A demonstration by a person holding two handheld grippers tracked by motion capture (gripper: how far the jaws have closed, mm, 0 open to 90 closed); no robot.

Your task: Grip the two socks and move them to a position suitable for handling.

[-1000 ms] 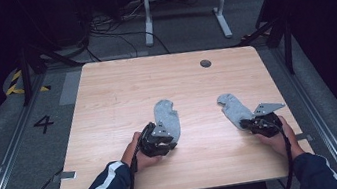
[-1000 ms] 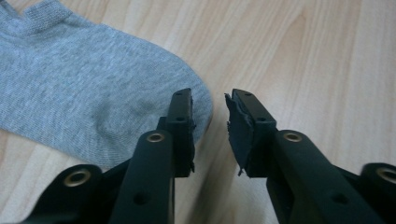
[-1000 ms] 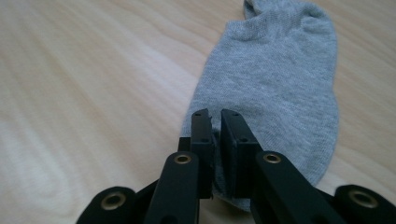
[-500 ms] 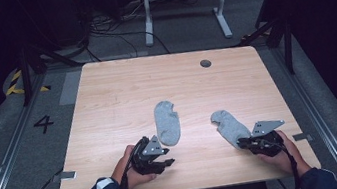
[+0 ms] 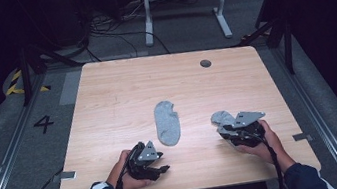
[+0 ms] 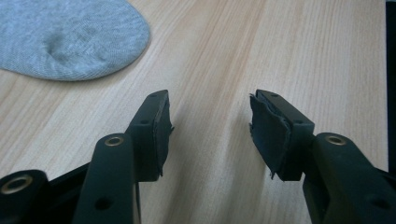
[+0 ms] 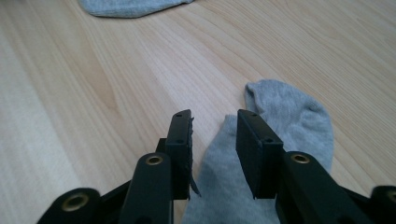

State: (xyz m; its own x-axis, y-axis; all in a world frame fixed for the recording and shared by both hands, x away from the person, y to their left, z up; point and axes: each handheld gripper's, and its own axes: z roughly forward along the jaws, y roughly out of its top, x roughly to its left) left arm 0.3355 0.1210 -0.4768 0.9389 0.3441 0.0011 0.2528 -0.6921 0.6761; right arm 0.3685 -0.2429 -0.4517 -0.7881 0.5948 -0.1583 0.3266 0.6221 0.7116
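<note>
Two grey socks lie flat on the wooden table [image 5: 120, 91]. One sock [image 5: 166, 123] rests at the middle, and its rounded end [image 6: 70, 37] shows at the upper left of the left gripper view. My left gripper [image 5: 163, 165] [image 6: 210, 126] sits near the front edge, apart from that sock. Its jaws have just been opening, with nothing but bare wood between them. The other sock [image 5: 220, 118] [image 7: 289, 116] lies at the right, and my right gripper [image 5: 223, 130] [image 7: 215, 140] hovers over its near end. Those jaws have also just been opening, and the pads do not press the fabric.
A small dark round grommet [image 5: 206, 63] is set in the table's far right. Beyond the table stand a metal frame [image 5: 183, 1] and cables on the floor. A floor marking "4" [image 5: 43, 124] lies at the left. The middle sock's edge [image 7: 130, 7] shows at the top of the right gripper view.
Both socks, gripped and partly raised a second ago, now lie flat and released. Both hands have drawn back toward the near edge and their jaws have spread.
</note>
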